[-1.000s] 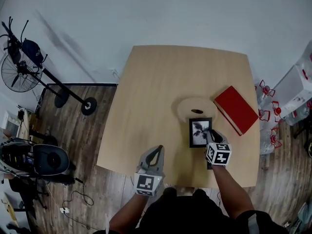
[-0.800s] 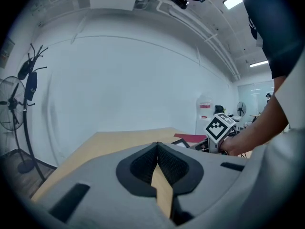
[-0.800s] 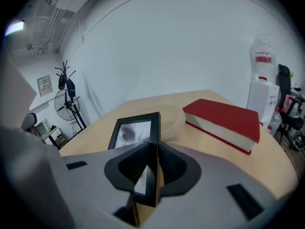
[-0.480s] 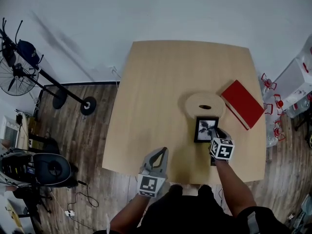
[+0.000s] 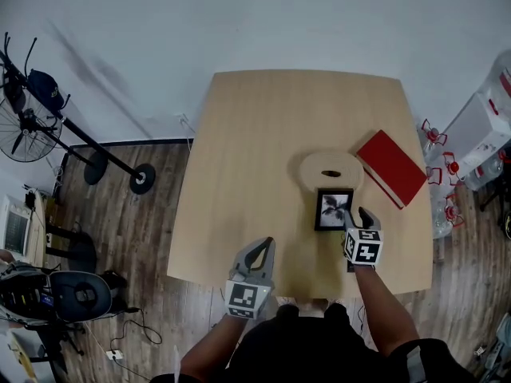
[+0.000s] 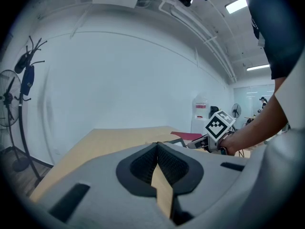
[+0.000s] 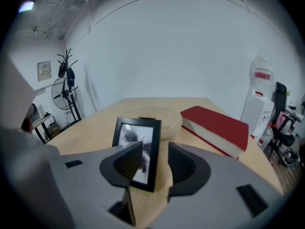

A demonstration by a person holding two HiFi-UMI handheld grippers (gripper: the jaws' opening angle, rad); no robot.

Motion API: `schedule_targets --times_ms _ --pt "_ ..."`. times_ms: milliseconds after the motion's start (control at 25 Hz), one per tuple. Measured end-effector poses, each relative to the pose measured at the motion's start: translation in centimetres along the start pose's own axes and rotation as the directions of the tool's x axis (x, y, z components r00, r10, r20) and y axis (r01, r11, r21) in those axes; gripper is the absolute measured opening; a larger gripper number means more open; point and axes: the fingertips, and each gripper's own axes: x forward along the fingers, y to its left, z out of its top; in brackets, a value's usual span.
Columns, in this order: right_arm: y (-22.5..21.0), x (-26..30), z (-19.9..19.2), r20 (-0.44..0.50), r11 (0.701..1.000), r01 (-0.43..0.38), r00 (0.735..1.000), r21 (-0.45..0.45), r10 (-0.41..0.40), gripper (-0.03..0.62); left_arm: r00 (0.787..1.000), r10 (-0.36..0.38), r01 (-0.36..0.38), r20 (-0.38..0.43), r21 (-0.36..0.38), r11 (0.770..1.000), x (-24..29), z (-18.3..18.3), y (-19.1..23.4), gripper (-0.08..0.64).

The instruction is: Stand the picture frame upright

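**Right gripper view: frame on end, tongs just let go**

The picture frame [image 7: 136, 131] stands on its short bottom edge on the tabletop [image 5: 263, 150]. It is in the right half, nearer the near edge, just on the near side of a round woven mat [image 5: 330, 168], with a red book [image 5: 391, 168] towards the right edge. Its long axis runs up and down, the top leaning slightly back. Its glazed face looks towards the near edge and the person.

The right tongs [image 7: 155, 149] have just been opening. Their jaws stand apart with the frame's right-hand rail in the gap, and neither pad presses on it. The left tongs [image 6: 157, 144] are closed on nothing, over the near edge.

The frame looks light and stiff, with a breakable front, and probably tips easily. The black side rail seems the best place to hold it, not the glass.
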Motion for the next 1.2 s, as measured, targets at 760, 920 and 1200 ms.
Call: schedule_targets --times_ms 760,920,1200 --pt "2.6 -13.8 11.0 0.353 0.979 -0.067 0.926 -0.192 0.132 0.009 0.994 -0.067 0.068 0.086 -0.006 0.998 2.0 4.0 -4.6 -0.005" --pt "3.0 -14.1 11.2 0.364 0.977 -0.075 0.920 -0.201 0.145 0.009 0.993 -0.072 0.074 0.098 -0.012 0.997 2.2 4.5 -4.5 -0.005" --pt "3.9 -14.2 10.9 0.367 0.977 -0.084 0.918 -0.198 0.153 0.009 0.992 -0.076 0.077 0.104 -0.010 0.997 2.1 4.8 -3.8 -0.005"
